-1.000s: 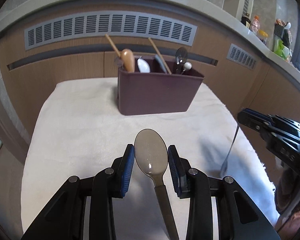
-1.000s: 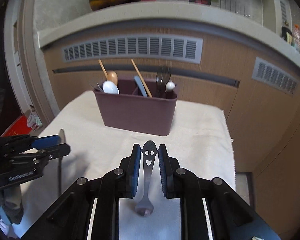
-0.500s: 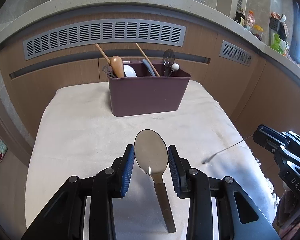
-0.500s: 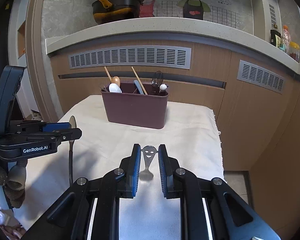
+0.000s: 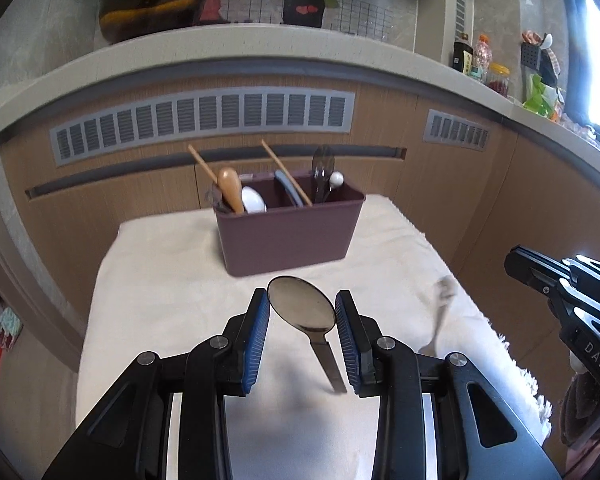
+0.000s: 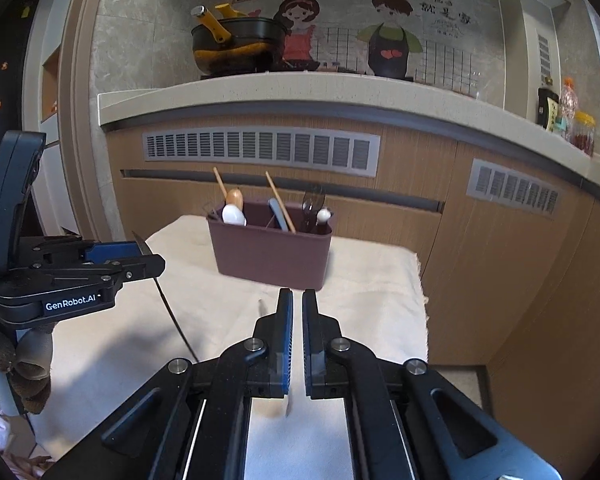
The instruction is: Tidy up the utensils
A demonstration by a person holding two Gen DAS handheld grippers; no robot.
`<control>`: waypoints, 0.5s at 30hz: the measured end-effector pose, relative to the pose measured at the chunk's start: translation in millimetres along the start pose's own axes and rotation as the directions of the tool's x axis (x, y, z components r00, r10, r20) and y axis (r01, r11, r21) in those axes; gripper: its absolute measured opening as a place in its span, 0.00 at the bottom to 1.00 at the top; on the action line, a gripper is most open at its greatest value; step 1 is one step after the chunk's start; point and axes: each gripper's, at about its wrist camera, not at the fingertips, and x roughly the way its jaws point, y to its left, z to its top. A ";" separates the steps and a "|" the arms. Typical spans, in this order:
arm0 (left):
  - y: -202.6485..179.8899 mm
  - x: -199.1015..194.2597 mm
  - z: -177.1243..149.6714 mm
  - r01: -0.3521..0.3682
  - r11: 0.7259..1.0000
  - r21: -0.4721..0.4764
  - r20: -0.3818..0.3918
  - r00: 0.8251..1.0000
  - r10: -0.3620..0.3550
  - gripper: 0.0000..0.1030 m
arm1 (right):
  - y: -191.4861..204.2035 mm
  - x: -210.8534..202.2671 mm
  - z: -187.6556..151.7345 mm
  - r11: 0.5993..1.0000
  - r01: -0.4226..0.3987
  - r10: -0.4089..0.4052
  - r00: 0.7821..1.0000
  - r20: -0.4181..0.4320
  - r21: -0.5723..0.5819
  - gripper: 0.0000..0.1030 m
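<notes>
**Left wrist view:** The left tool clamps a translucent brown spoon by the edges of its bowl, the handle hanging down and toward the camera. That looks like a carrying hold, leaving the handle free to go first into the maroon caddy. The caddy stands well ahead at the far end of the cloth-covered surface, already stocked with chopsticks, spoons and a dark fork. Off to the right, a blurred metal spoon hangs over the cloth, seemingly clear of any grip.

**Right wrist view:** The right tool has just been closing, and its blue pads now stand almost together with nothing visible between them. A faint sliver shows just left of the pads and a smear below them — probably the metal spoon slipping away. If so, it needs picking up again before it can join the caddy, which sits straight ahead.
</notes>
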 end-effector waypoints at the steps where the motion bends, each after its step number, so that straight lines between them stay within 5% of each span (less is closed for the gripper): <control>1: -0.8 -2.7 4.2 -0.002 1.000 0.006 0.014 1.000 0.002 0.34 | -0.4 -0.1 2.8 1.000 -0.002 0.002 1.000 0.005 -0.003 0.03; 7: 2.2 -4.5 12.3 -0.009 1.000 0.008 0.032 0.999 0.009 0.34 | -4.8 37.7 -3.7 0.997 -0.083 0.082 0.990 -0.114 -0.005 0.06; 11: 15.0 0.8 8.0 -0.027 1.000 -0.015 0.011 1.000 0.028 0.34 | 5.4 86.8 -18.7 0.976 -0.220 0.213 0.945 -0.246 0.002 0.14; 13: 23.1 3.8 5.1 -0.038 0.999 -0.029 0.000 0.999 0.038 0.34 | 16.3 113.9 -24.5 0.961 -0.274 0.252 0.919 -0.304 -0.028 0.31; 15: 29.0 5.0 1.7 -0.044 0.998 -0.039 -0.006 0.999 0.043 0.34 | 32.0 144.1 -33.0 0.951 -0.299 0.251 0.900 -0.357 -0.086 0.34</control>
